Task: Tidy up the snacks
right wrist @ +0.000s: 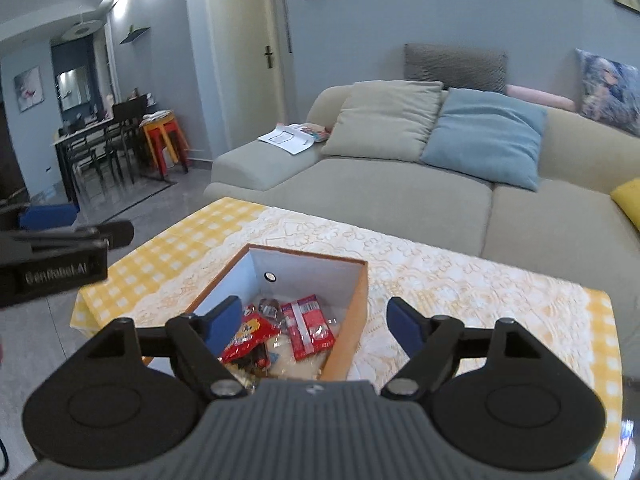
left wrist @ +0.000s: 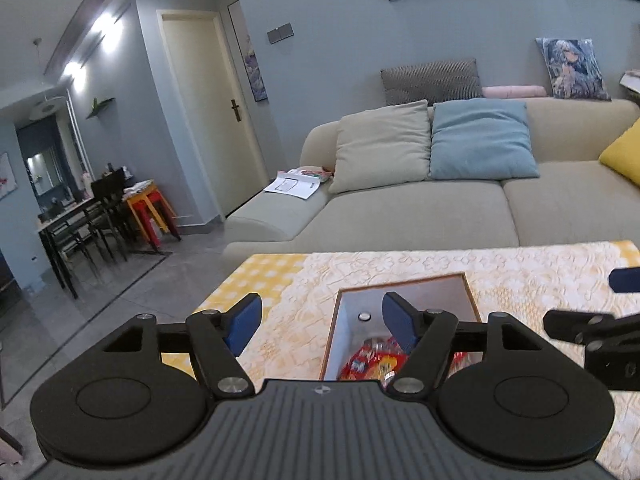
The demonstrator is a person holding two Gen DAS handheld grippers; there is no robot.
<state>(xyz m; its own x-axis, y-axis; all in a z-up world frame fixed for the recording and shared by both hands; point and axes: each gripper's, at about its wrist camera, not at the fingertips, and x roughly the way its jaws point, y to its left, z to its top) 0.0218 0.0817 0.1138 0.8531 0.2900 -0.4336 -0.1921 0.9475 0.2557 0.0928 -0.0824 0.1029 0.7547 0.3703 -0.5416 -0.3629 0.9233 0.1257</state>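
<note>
Box: open-topped, orange-brown outside, white inside, a small round metal fitting on its far inner wall; it sits on the table, just ahead of and below both grippers.
Snacks: a loose heap on the box floor; a red flat pack with white bands lies to the right, a red bag with yellow print to the left, a clear wrapper with something dark behind them, pale clear packets underneath.
Left gripper: spread wide, nothing between the blue pads; its right pad hangs over the box's near-left part, its left pad over the cloth.
Right gripper: spread wide, holding nothing; its left pad is over the snacks, its right pad outside the box's right wall.
Table: covered by a yellow-checked cloth with a pale lace overlay.
Sofa: beige, beyond the table's far edge.
</note>
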